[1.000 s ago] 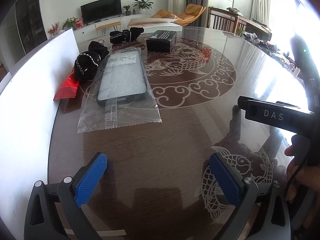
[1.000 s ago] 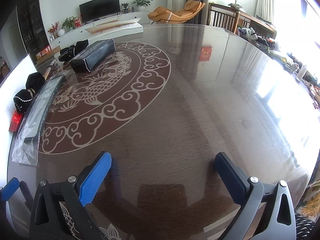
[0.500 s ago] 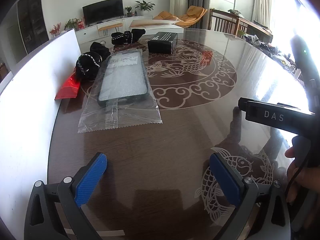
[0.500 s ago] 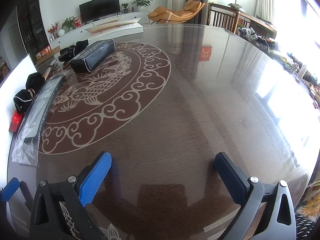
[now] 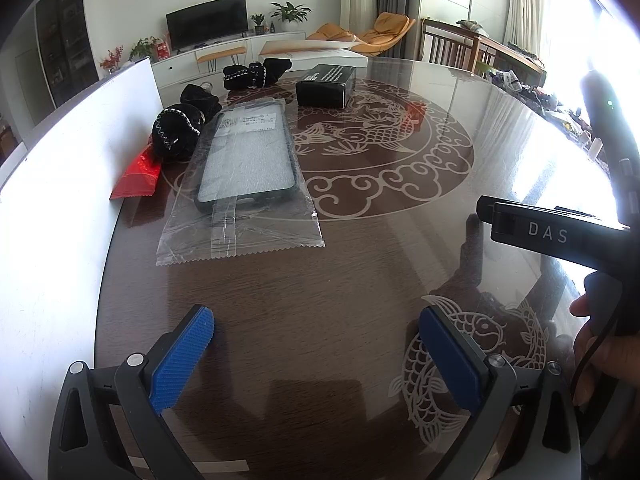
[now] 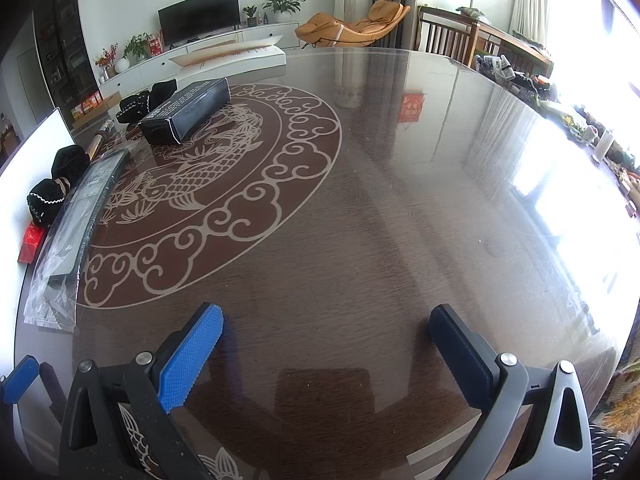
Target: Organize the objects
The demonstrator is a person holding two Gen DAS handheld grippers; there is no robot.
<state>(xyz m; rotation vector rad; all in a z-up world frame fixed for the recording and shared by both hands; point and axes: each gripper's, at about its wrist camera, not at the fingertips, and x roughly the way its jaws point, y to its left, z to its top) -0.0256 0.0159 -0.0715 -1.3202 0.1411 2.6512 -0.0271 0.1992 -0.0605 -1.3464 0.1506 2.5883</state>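
Note:
A phone case in a clear plastic bag (image 5: 248,168) (image 6: 76,216) lies on the dark round table (image 5: 360,280), ahead and left of my left gripper (image 5: 316,354), which is open and empty. Beyond the bag stand a black box (image 5: 326,85) (image 6: 186,112), two black fabric pieces (image 5: 178,128) (image 5: 256,72) and a red packet (image 5: 138,174) (image 6: 32,240). My right gripper (image 6: 326,356) is open and empty over bare table. Its body (image 5: 560,236), held by a hand (image 5: 600,356), shows at the right of the left wrist view.
A white board (image 5: 60,200) stands along the table's left edge. Chairs (image 6: 448,40) and a cluttered side table (image 6: 520,76) lie beyond the far right rim. A TV cabinet (image 5: 224,52) is in the background.
The left wrist view has risen or tilted slightly, so the bagged case and box sit a bit lower in frame. The right gripper has not moved.

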